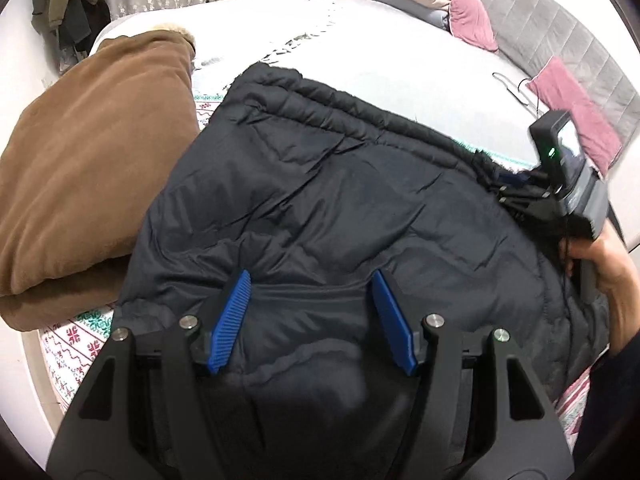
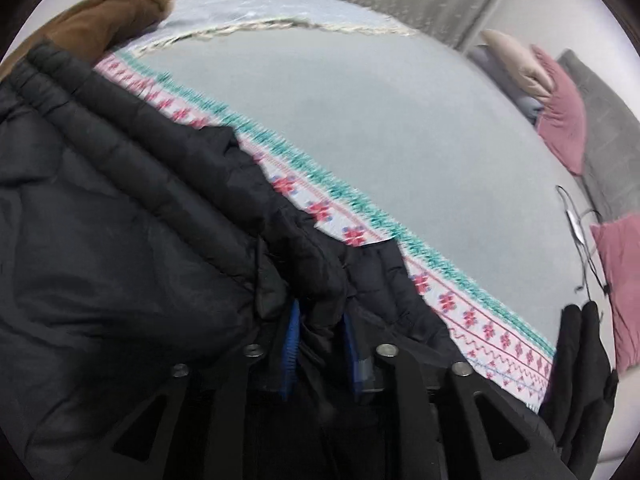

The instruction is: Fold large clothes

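A large black padded jacket (image 1: 332, 184) lies spread on the bed. My left gripper (image 1: 314, 280) is open, its blue pads (image 1: 232, 316) wide apart just above the jacket's near part, holding nothing. My right gripper (image 1: 520, 196) is at the jacket's right edge, held by a hand. In the right wrist view the jacket (image 2: 120, 240) fills the left side and my right gripper (image 2: 320, 320) is shut on a bunched fold of the jacket's hem, with fabric pinched between the blue pads (image 2: 292, 344).
A folded brown coat (image 1: 92, 168) lies left of the jacket, also in the right wrist view (image 2: 108, 20). The bed (image 1: 400, 60) has a grey cover with a patterned border (image 2: 360, 216). Pink pillows (image 1: 468, 8) and a wire hanger (image 1: 516, 88) lie by the grey headboard.
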Motion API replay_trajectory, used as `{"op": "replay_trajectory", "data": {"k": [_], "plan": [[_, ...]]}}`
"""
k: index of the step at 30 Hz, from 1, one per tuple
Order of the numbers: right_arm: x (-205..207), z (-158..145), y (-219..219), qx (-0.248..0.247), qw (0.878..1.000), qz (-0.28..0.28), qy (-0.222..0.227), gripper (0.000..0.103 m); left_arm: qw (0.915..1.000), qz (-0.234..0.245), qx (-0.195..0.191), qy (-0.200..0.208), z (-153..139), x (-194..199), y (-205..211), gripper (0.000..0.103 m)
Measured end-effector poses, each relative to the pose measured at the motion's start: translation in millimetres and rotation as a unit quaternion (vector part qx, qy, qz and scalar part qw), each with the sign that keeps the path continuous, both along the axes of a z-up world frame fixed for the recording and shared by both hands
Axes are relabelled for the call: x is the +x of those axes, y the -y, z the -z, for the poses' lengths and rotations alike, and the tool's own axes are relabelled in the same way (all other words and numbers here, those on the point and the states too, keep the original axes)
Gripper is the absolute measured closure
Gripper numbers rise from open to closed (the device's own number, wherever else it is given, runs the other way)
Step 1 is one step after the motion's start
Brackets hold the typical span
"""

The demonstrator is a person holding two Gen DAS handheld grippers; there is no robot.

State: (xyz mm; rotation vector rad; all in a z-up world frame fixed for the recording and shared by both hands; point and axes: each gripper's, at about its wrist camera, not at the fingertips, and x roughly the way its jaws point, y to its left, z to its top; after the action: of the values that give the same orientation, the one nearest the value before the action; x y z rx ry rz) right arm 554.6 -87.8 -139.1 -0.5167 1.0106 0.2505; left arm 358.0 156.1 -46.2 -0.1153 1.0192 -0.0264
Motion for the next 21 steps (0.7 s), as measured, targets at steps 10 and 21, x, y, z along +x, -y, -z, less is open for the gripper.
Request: {"op": "replay_trajectory", "data": {"k": [10,21], "plan": [[-74.2,-85.1,124.5,0.124,0.976,0.171,0.054,0.052,0.9977,-0.026,-0.05,0.039,-28.8,-2.1,-30.0,0.038],[-191.3,-60.8,241.1,0.291,0.894,0.341,-0.02,0.054,0.9987,-0.021,-0.033,0.033,-20.7,-13.4,-27.6,0.039]]}}
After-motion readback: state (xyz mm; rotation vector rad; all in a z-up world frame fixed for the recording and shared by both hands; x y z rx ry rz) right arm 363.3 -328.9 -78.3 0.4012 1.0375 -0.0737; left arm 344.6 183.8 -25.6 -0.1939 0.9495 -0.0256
